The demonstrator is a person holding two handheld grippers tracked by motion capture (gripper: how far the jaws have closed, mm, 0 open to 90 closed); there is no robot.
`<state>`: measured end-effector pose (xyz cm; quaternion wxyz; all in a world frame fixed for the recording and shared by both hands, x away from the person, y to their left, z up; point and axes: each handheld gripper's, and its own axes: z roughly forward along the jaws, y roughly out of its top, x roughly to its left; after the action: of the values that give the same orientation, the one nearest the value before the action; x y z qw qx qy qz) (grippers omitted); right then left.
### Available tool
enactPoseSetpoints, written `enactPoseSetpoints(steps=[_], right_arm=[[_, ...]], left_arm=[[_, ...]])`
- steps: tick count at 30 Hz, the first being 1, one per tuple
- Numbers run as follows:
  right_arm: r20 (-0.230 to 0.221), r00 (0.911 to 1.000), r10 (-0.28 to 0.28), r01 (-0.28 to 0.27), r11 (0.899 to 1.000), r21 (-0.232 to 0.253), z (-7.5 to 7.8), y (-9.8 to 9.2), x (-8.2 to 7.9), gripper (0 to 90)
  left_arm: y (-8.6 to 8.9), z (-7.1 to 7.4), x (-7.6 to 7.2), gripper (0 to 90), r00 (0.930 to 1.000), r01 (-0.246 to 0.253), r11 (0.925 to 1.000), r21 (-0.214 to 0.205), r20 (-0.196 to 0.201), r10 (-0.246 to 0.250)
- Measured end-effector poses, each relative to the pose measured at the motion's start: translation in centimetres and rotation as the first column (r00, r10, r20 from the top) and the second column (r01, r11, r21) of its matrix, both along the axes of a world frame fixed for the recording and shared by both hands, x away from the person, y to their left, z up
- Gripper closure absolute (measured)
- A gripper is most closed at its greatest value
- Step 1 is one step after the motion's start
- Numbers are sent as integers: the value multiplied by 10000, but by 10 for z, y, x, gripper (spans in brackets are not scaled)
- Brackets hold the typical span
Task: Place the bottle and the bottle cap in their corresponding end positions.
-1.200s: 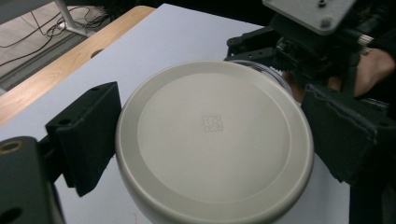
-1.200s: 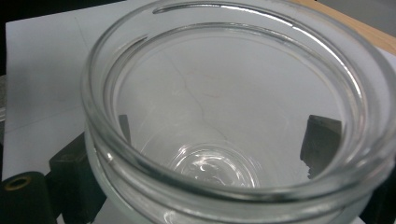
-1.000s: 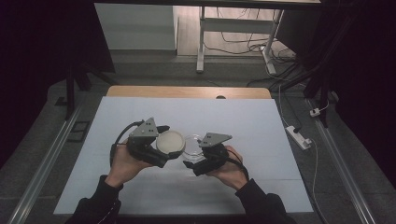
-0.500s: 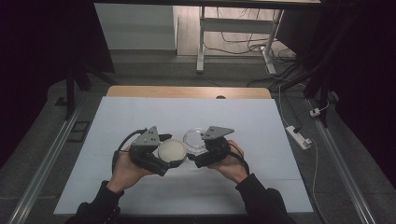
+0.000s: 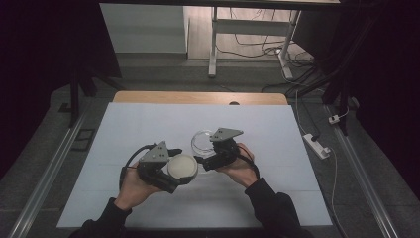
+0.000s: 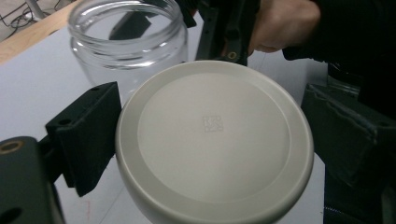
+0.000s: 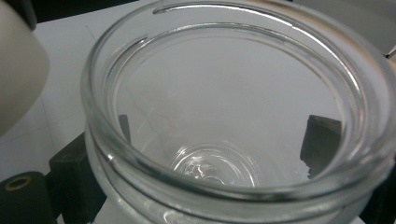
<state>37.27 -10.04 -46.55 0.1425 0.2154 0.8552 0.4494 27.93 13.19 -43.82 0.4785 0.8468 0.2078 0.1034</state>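
From above, my left claw (image 5: pixel 181 171) has drawn the lid (image 5: pixel 182 167) back toward me, apart from the jar (image 5: pixel 202 140).
Left view: jaws clamp the lid.
Right view: jaws hug the open jar (image 7: pixel 233 116); unscrewing looks done.

A white sheet (image 5: pixel 148 134) was laid over a wooden table (image 5: pixel 198 97). A power strip (image 5: pixel 315 145) was seen on the floor to its right, and cables (image 5: pixel 252 47) were observed beyond a white stand (image 5: pixel 213 44).
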Motion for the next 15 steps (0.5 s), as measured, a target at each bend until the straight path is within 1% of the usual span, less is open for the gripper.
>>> enactPoseSetpoints(steps=[6,10,11,15], right_arm=[[-1,10000,-83,83,10000,-14,-1,3,6,65],[4,9999,-141,141,9999,0,-3,5,11,65],[-18,9999,-168,168,9999,-29,-3,5,12,65],[7,9998,-215,215,9997,-92,-5,7,17,65]], left_arm=[[-3,-9,-3,88,10000,-9,10000,66,-22,9],[-5,-16,-5,89,9999,-21,10000,-3,-111,21],[-5,-16,-5,88,9999,-21,10000,-3,-111,21],[-12,-27,-7,88,9998,-45,9999,104,-167,47]])
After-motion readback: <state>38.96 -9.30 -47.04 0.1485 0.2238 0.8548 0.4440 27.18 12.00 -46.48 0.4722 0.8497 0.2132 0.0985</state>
